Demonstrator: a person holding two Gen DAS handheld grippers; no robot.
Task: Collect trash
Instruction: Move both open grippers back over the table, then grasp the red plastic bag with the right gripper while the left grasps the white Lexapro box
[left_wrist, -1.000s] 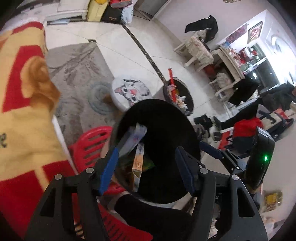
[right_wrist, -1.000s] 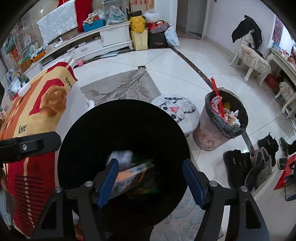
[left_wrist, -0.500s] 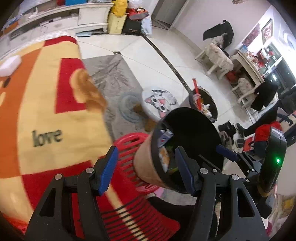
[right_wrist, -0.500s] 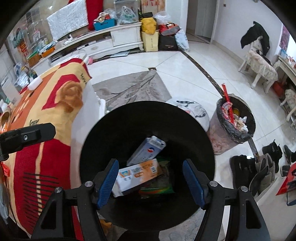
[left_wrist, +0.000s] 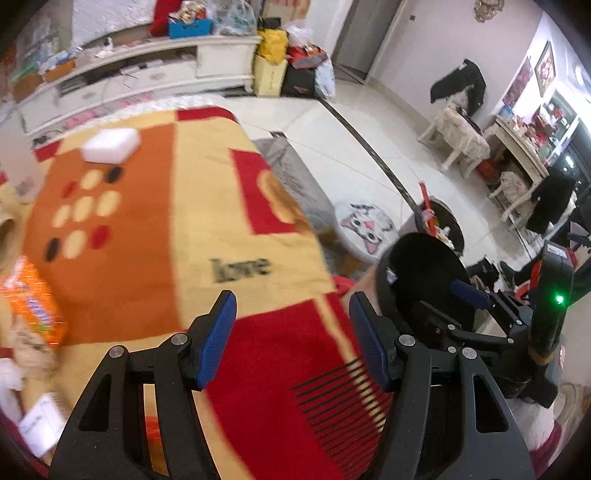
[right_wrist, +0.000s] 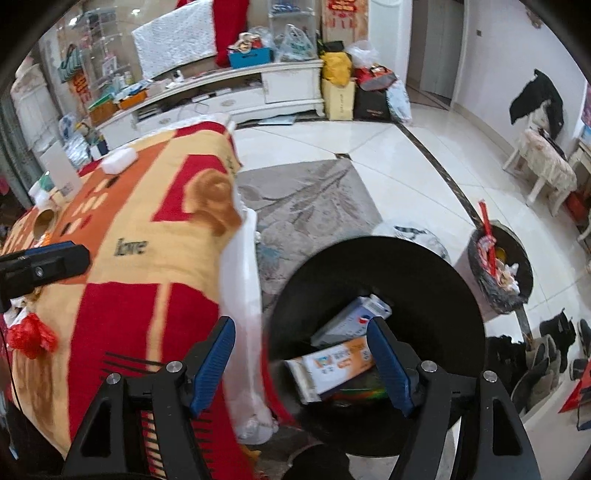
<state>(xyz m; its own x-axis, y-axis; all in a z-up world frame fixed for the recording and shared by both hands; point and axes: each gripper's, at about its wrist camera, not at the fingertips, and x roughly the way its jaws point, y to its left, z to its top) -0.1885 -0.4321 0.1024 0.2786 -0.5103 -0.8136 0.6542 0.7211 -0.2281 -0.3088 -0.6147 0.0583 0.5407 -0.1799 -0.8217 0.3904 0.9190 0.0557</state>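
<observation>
Both grippers stand open and hold nothing. The left gripper hovers over the blanket-covered counter, seemingly heading for the trash at its left: an orange packet and a white scrap cut off by the edge. The right gripper, whose jaws have just been opening, hangs above the black bin beside the counter, which holds cartons. Motion blur hides the packet's print; the bin's base is hidden.
</observation>
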